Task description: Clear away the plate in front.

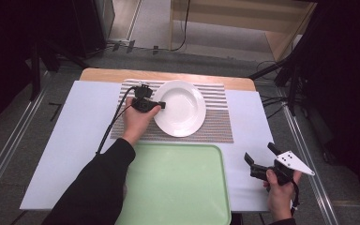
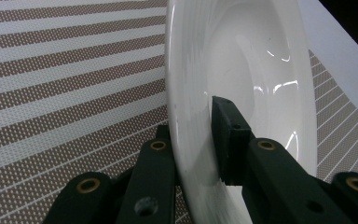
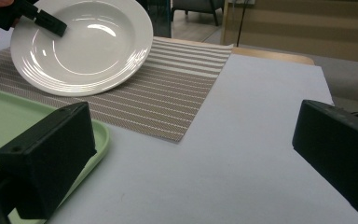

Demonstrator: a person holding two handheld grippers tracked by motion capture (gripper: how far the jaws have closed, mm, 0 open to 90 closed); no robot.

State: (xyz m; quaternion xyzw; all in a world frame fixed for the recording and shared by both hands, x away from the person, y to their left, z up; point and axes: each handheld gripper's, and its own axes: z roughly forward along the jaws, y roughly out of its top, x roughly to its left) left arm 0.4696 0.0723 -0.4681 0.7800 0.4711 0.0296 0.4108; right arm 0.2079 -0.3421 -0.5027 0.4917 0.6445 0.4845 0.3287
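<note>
White and round, the plate (image 1: 180, 108) has no long axis; we see it tilted, its 9 o'clock rim lifted off the striped placemat (image 1: 215, 123), bowl facing up and empty. At 6 o'clock the green tray (image 1: 178, 187) holds nothing. Our left gripper (image 1: 158, 104) is clamped on that rim (1 jaw inside, 1 beneath). Our right gripper (image 1: 259, 157) gapes wide at 4 o'clock, touching nothing.
</note>
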